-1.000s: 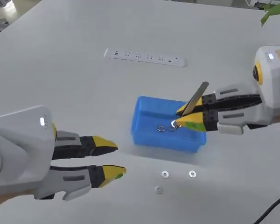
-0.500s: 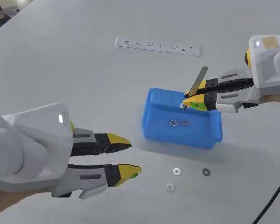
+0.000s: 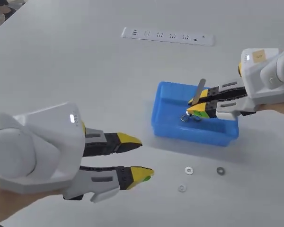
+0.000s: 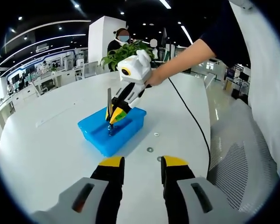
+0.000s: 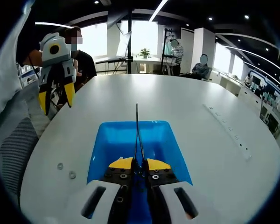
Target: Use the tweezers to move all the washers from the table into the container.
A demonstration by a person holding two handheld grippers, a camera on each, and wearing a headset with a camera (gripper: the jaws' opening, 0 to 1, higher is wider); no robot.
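Note:
A blue container (image 3: 168, 125) sits on the white table with two washers (image 3: 185, 118) inside. My right gripper (image 3: 199, 107) is over it, shut on metal tweezers (image 3: 200, 88) whose tips point down into the container near the washers. Three washers (image 3: 189, 170) lie on the table in front of the container. My left gripper (image 3: 141, 156) hovers open and holds nothing, left of those loose washers. In the right gripper view the tweezers (image 5: 136, 133) run out from my shut jaws over the container (image 5: 112, 140). The left gripper view shows the container (image 4: 95, 135), the right gripper (image 4: 116, 114) and loose washers (image 4: 150, 150).
A white power strip (image 3: 168, 36) lies at the table's far side. A person's arm holds the right gripper (image 4: 177, 60). A cable (image 4: 191, 112) runs across the table beyond the container. Plants and people are in the background, away from the table.
The head camera has shifted, so the whole scene sits further right. The tweezers' tips rose toward the container's back wall, then came down again near the two washers. The left gripper stays open.

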